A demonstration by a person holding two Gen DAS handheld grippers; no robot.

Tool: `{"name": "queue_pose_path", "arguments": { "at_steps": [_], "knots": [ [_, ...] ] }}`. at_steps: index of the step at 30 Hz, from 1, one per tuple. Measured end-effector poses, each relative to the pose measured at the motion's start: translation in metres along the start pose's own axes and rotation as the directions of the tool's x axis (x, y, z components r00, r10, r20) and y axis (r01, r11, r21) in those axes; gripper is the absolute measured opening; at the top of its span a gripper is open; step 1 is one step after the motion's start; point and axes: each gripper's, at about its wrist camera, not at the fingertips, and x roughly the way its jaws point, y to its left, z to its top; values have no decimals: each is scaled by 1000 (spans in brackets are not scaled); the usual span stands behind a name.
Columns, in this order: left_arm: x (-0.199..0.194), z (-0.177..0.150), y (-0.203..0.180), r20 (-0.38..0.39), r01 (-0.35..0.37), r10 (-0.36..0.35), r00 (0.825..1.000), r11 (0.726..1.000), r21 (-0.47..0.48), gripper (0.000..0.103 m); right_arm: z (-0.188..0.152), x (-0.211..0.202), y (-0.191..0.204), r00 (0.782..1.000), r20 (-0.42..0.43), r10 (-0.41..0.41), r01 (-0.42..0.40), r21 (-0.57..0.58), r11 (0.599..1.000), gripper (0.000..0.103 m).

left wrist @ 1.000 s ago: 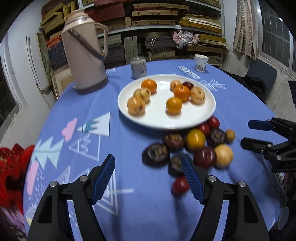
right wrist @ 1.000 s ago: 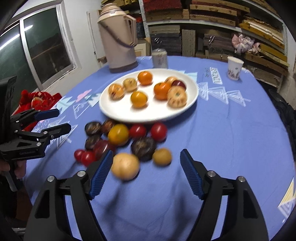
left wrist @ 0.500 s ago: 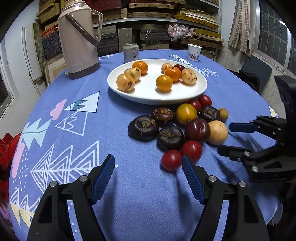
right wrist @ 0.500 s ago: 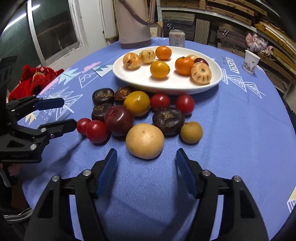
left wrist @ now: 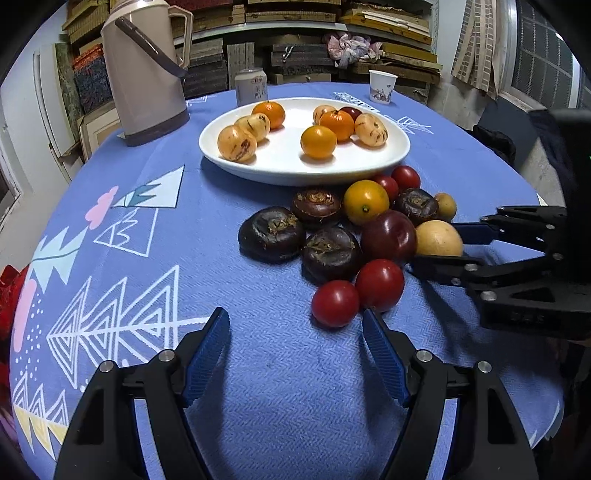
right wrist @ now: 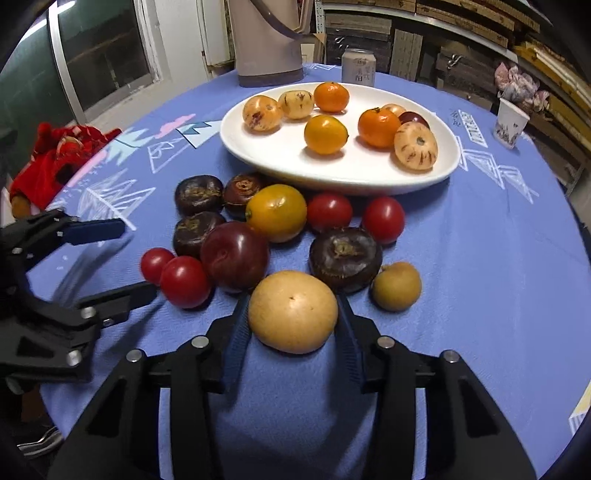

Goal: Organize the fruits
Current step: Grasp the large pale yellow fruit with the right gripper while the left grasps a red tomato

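From the left wrist we see a round table (left wrist: 155,206) under a blue patterned cloth, with stacked shelves (left wrist: 303,33) behind. The left tool (left wrist: 295,343) hangs released, nothing between its pads, just short of two tomatoes (left wrist: 334,302). A white plate (left wrist: 288,162) holds fruit. The can (left wrist: 251,86) carries print too small for us to read.

From the right wrist, the right tool (right wrist: 291,325) is closing, its pads at both sides of the pale fruit (right wrist: 292,311), which sits on the cloth at the pile's near edge. The flask (right wrist: 267,40) is cut off at the top. A paper cup (right wrist: 511,123) stands far right.
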Motion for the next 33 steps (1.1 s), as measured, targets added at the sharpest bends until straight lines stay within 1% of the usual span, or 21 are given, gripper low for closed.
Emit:
{"name": "queue_pose_path", "arguments": {
  "at_steps": [3,5,6,7,8,10,14,15,16,17,19,24,33],
  "knots": [
    [4,1,1,-9,17,-17,1000,1000,-4,74,-12,-8,-3,1000,10,16,-16,17,1000,44],
    [6,1,1,-12,25,-25,1000,1000,-5,68,-24,-15,-7,999,22,30,-31,30,999,44],
    [7,2,1,-18,34,-34,999,999,-6,62,-28,-18,-9,999,27,35,-36,38,999,44],
    [8,2,0,-20,40,-40,999,999,-7,58,-32,-22,-12,999,33,43,-45,51,998,44],
    [9,3,0,-19,41,-41,999,999,-7,57,-35,-23,-15,998,36,48,-50,58,997,44],
    [9,4,-2,-8,47,-47,999,999,-5,47,-37,-25,-19,997,41,65,-68,72,995,45],
    [13,7,-7,-5,41,-41,999,999,8,40,-38,-25,-18,997,47,68,-71,77,994,45],
    [13,9,-8,-5,47,-47,999,999,8,35,-38,-25,-19,996,48,71,-74,80,994,45],
    [13,10,-8,-5,60,-60,998,998,7,28,-38,-25,-20,996,51,79,-83,87,993,45],
    [13,10,-8,-6,67,-67,998,998,6,25,-38,-25,-21,995,53,86,-91,93,992,45],
    [13,10,-10,-8,61,-61,998,998,4,25,-38,-26,-23,994,57,96,-102,103,989,45],
    [6,7,-10,-1,52,-52,999,999,6,25,-39,-27,-23,994,65,89,-96,109,989,44],
    [-26,11,8,54,9,-9,998,1000,6,25,-40,-42,-29,994,92,61,-71,117,991,45]
  ]
}}
